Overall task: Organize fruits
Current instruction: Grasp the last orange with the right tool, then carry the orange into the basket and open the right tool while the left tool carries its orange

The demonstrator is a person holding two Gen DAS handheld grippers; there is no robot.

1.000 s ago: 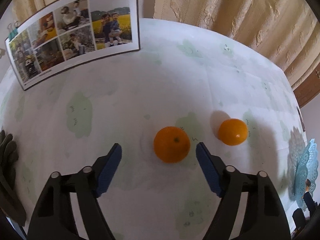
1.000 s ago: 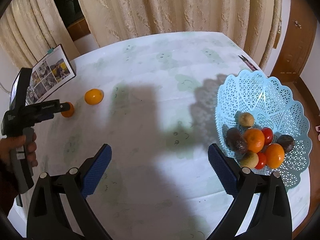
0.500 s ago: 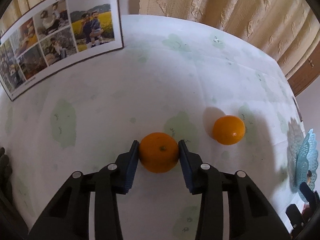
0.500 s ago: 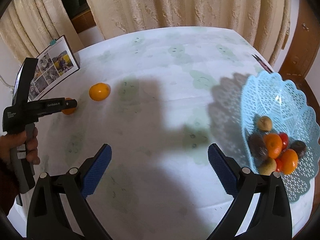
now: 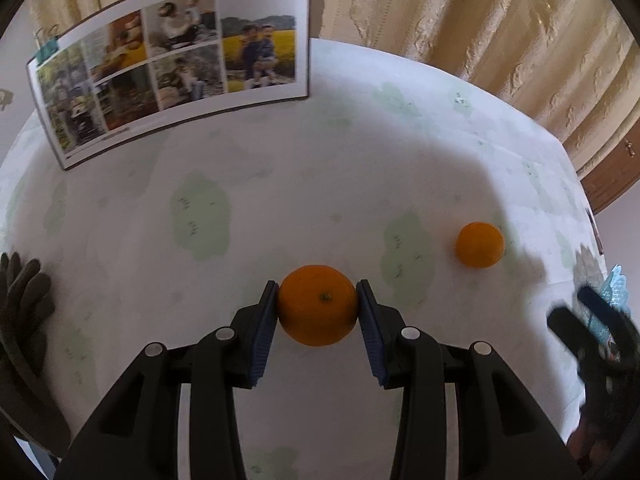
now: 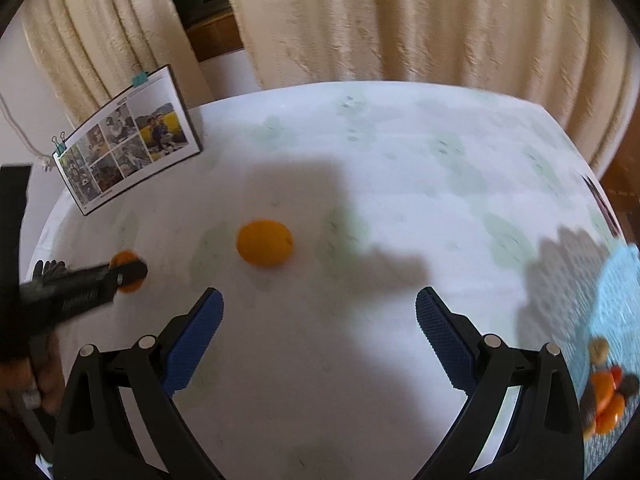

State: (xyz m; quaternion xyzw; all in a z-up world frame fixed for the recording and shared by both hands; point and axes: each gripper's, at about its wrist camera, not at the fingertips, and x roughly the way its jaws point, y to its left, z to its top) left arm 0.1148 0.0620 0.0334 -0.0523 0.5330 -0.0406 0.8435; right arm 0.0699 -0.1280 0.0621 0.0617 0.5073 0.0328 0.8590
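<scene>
The left claw is clamping an orange between its blue pads, low over the pale surface. The right claw is hanging with its jaws wide apart and nothing between them, facing a second orange lying loose just ahead. A blue basket holding other fruit is sitting at the surface's right edge. The held orange probably wants a steady squeeze and a level carry across to the basket, since round fruit is liable to slip.

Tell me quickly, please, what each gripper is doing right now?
Left gripper: shut on an orange.
Right gripper: open, holding nothing.
</scene>
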